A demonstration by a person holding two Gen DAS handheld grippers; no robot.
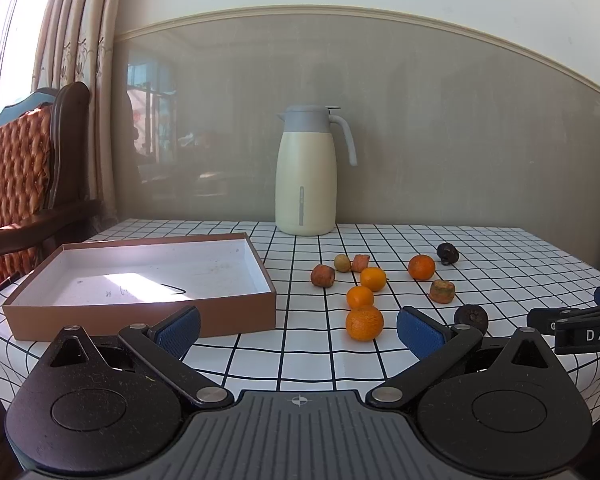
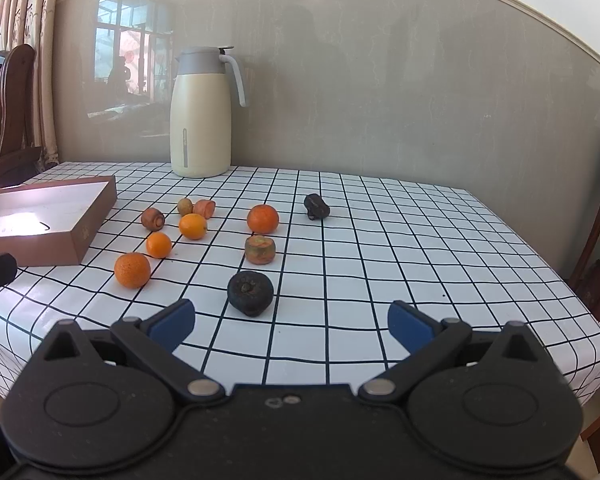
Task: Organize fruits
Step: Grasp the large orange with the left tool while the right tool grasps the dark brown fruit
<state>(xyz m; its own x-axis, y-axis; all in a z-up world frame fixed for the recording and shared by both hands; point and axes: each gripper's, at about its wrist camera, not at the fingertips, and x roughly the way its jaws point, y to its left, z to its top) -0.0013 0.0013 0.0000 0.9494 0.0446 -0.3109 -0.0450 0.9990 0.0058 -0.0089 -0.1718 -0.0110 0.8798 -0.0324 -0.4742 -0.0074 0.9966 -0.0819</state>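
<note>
The left gripper (image 1: pixel 298 330) is held above the near edge of the table, its blue pads spread wide and nothing between them. The right gripper (image 2: pixel 291 326) is held in the same manner, wide and empty, further to the right side.

No fruit is yet placed in the brown box (image 1: pixel 140 312), which stands on the checked tablecloth (image 1: pixel 308 364) to the left of the fruits; only its white bottom is seen. The fruits are scattered in a loose group to the right of the box and in front of the cream jug (image 1: pixel 306 172).

The nearest orange (image 1: pixel 364 323) is found just ahead of the left gripper and a little to the right of its middle line, near the right pad. It is round, so no long axis needs to be matched. The dark fruit (image 2: pixel 250 293) lies just ahead of the right gripper, to the left of its middle line, with the stem side turned upward.

It is judged that the orange is better reached by the left gripper, which is also nearer to the box, and the dark fruit by the right one.
</note>
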